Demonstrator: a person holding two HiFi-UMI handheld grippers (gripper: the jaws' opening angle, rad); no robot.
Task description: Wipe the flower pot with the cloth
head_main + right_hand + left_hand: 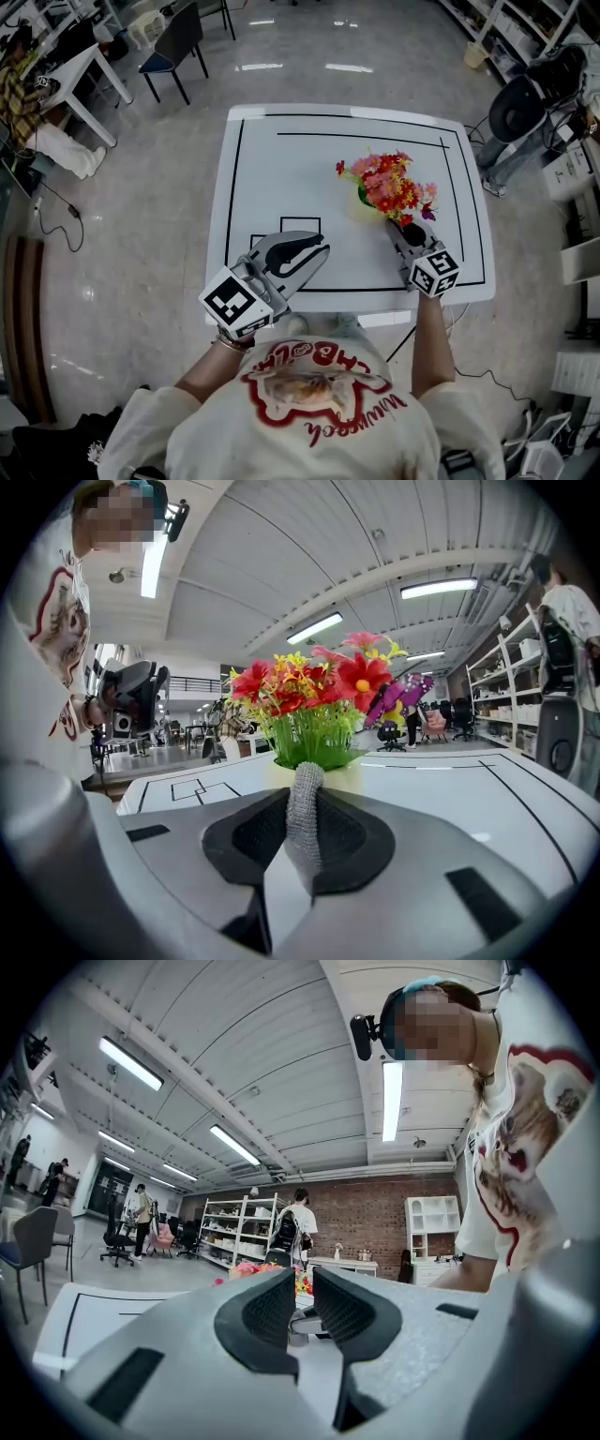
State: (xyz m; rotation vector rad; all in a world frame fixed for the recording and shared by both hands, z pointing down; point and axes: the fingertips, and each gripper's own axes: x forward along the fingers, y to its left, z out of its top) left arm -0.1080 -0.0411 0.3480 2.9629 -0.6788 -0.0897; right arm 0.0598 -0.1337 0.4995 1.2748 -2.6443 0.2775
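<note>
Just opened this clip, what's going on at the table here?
A person stands at a white table with a tool in each hand. The right tool is shut on a grey cloth and holds it close to the near side of the flower pot, which stands on the table full of red and pink flowers; whether cloth and pot touch is hard to tell. The left tool is open and empty, over the table's near left part, away from the pot.

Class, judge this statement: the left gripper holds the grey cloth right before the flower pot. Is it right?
No: the right gripper holds the grey cloth right before the flower pot, as the right gripper view shows. The left gripper has its jaws apart, nothing between them.
</note>
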